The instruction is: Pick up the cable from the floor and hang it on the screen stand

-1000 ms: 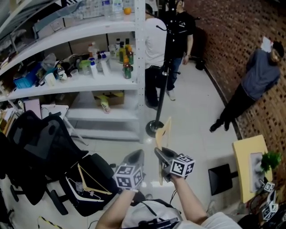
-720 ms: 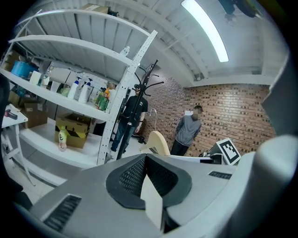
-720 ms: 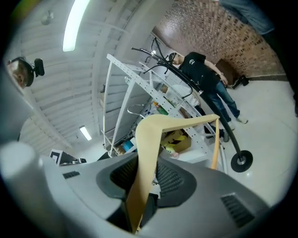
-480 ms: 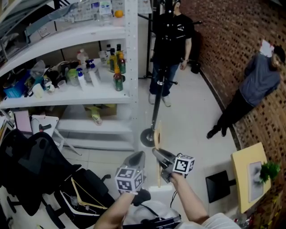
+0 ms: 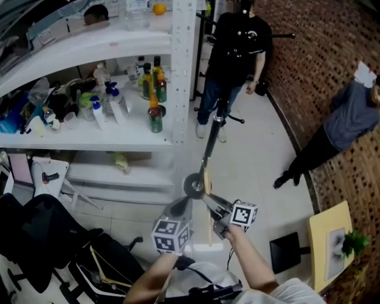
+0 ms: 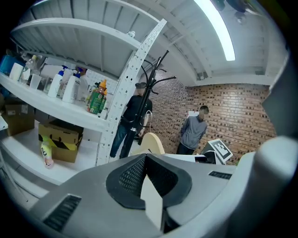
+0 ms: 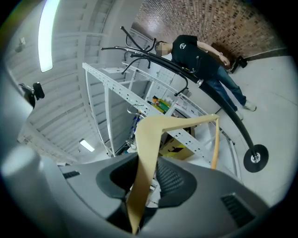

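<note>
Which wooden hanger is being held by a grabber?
The wooden hanger pinched in the right gripper, held up off the floor. The other hanger lies on the black chair at lower left, with no gripper near it.

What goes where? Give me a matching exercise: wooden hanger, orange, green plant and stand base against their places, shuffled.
Things:
1. wooden hanger
2. orange
3. green plant
4. stand base

Places:
A. on the floor
B. on the yellow tabletop
C. clamped in the right tongs
D. on the top shelf

Pairs: 1-C, 2-D, 3-B, 4-A.
</note>
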A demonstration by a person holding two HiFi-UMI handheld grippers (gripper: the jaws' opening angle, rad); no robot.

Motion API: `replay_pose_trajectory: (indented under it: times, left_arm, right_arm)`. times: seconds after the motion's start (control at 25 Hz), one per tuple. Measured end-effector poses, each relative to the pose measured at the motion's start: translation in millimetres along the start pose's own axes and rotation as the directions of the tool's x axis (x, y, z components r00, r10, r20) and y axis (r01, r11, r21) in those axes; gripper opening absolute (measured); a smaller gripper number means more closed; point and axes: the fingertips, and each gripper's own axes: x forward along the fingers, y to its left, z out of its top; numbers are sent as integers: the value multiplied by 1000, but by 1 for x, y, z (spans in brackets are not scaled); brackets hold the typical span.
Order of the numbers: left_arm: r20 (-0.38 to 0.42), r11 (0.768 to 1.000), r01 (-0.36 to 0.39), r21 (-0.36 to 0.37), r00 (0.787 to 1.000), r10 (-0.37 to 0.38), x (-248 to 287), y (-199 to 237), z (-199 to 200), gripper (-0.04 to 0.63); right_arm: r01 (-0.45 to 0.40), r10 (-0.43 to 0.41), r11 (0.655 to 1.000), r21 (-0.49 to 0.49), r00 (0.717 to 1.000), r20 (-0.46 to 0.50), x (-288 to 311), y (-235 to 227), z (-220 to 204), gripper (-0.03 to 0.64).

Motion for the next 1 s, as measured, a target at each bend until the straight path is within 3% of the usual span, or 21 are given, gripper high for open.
replay_pose_trajectory:
  times: [0.48,0.76,1.0]
  left_arm:
    - [0,999,31,13,1000,-31,63,16,38,-12]
    - [31,1000,14,12,999,-15,94,17,57,-12]
    - [38,999,-34,2,999,34,122,25,66,-12]
  right_arm:
    - [-8,8,1000,10,999,31,42,-38,61,141]
    - [-79,75,994,79,996,55,60,-56,99,141]
    - [-132,117,972,196,990,85,80,-83,135,141]
